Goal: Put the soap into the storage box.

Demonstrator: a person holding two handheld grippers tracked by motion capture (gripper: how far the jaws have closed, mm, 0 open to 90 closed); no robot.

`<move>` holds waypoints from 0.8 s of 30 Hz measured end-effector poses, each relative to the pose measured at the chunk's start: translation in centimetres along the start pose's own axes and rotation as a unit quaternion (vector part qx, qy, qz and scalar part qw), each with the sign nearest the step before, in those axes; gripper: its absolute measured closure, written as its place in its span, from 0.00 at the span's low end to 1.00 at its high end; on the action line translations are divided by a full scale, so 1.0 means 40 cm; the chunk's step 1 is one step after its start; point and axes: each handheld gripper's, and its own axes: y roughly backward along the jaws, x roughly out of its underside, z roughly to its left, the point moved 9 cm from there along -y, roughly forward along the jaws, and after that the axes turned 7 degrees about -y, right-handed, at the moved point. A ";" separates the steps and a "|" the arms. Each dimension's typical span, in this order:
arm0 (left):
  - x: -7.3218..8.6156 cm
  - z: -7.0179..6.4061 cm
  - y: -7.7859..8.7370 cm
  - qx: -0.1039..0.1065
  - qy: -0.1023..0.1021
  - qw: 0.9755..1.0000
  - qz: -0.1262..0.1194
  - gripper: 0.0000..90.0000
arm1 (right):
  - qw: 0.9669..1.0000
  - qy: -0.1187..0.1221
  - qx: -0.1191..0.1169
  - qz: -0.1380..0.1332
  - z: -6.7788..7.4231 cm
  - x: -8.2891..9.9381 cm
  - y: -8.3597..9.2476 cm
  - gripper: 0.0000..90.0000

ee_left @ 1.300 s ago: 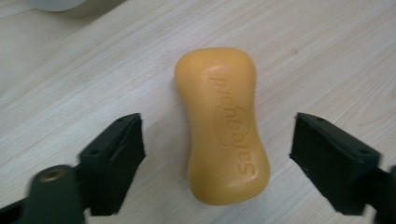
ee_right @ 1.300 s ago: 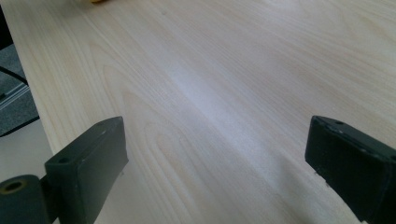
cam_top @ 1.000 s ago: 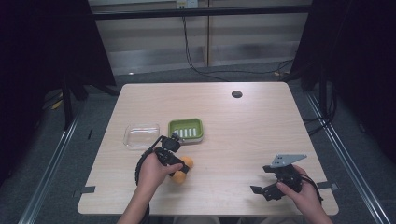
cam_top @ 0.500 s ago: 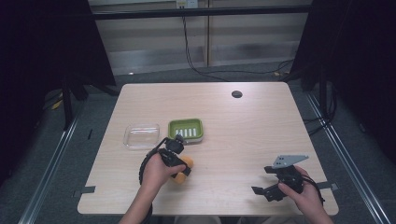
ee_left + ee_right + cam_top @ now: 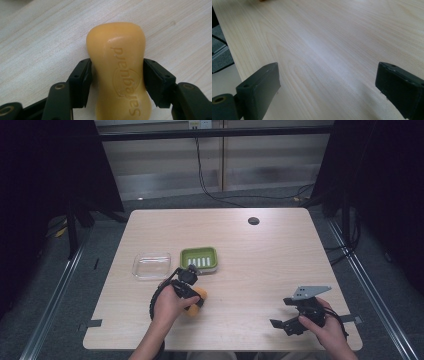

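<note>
Left gripper was clamped on the soap; right gripper gaped, idle; next, likely a lift toward the dish.

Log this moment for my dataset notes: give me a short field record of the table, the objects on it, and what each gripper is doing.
surface: wooden table
soap bar: orange, lying on the table, clamped at its waist
left gripper: fingers pressed on both sides of the soap
right gripper: open, nothing between its fingers, low over bare wood
green soap dish: beyond the left hand, slotted insert
clear container: left of the dish, apparently empty
</note>
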 end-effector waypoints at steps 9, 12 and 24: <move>-0.001 -0.009 -0.004 -0.026 -0.003 1.000 0.009 0.53 | 1.000 0.004 0.000 0.000 0.001 -0.001 0.000 0.06; -0.001 -0.011 -0.006 -0.040 -0.009 0.999 0.012 0.53 | 1.000 0.003 0.001 0.000 0.000 -0.001 0.001 0.06; 0.003 -0.017 -0.003 -0.027 -0.021 0.999 0.029 0.55 | 1.000 0.002 0.003 0.000 -0.002 -0.002 0.002 0.06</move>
